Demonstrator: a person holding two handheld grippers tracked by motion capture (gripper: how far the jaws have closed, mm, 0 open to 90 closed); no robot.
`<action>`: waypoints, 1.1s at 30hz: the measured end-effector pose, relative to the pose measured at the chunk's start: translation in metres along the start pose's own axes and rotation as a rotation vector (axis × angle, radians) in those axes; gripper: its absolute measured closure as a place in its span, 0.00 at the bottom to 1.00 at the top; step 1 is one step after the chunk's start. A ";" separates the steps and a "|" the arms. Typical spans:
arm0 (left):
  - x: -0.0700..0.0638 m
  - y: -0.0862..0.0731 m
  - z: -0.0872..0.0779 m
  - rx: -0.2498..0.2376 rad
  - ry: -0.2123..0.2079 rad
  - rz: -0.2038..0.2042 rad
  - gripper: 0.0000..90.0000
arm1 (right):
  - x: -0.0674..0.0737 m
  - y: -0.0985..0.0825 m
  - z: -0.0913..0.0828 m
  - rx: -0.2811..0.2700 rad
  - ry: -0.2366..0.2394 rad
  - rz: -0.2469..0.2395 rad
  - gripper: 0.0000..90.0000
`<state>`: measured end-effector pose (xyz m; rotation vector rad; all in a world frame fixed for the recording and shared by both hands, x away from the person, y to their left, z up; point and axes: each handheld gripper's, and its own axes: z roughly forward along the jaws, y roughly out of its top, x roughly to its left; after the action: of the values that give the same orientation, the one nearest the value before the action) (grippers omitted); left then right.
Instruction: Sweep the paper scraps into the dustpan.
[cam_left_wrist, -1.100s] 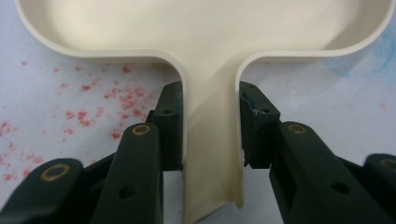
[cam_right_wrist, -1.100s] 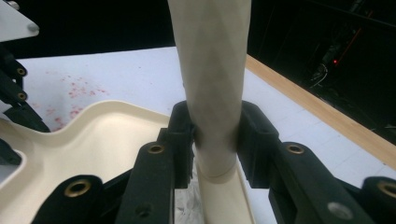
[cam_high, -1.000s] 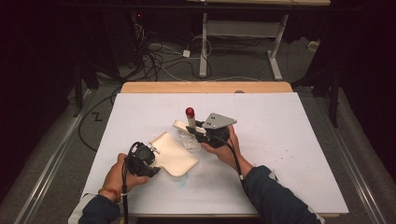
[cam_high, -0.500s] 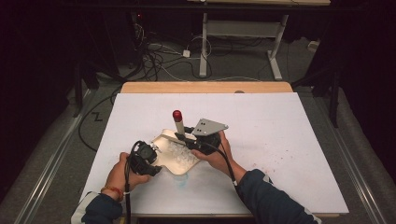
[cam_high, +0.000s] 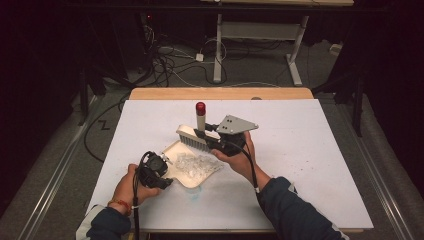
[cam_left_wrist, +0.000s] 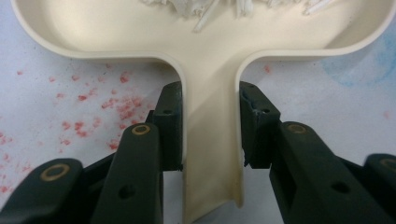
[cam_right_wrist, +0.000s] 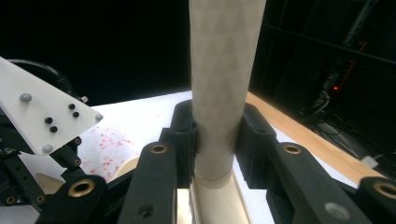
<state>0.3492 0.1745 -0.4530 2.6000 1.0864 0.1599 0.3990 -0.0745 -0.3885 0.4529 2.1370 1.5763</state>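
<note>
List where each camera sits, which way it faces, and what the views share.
High view: above the table, looking forward and down; both forearms, left tool, right tool.
Left gripper view: along its jaws clamping the dustpan handle.
Right gripper view: along its jaws clamping the brush handle.
Shared: high and left views show the dustpan's scraps.

Left gripper (cam_high: 161, 167) holds the dustpan (cam_high: 192, 165); right gripper (cam_high: 206, 137) lifts the brush (cam_high: 196, 131) above it.

A lab or recording studio: black curtains (cam_high: 45, 75) close off the dim room, loose cables (cam_high: 170, 57) lie tangled on the grey floor (cam_high: 260, 70), a bare metal desk frame (cam_high: 260, 35) stands behind, and white sheeting covers the work surface (cam_high: 310, 150).
</note>
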 end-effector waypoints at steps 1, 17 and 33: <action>0.000 0.000 0.000 0.002 -0.002 0.001 0.70 | -0.001 0.001 -0.003 0.005 -0.007 0.004 0.79; 0.002 0.000 0.001 0.000 -0.006 0.011 0.70 | -0.008 -0.028 -0.082 0.154 -0.272 0.018 0.79; 0.000 0.001 0.000 0.008 0.008 0.007 0.71 | 0.016 -0.044 -0.063 0.186 -0.241 0.057 0.79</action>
<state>0.3498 0.1732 -0.4526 2.6132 1.0830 0.1682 0.3519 -0.1306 -0.4176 0.7315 2.1062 1.2827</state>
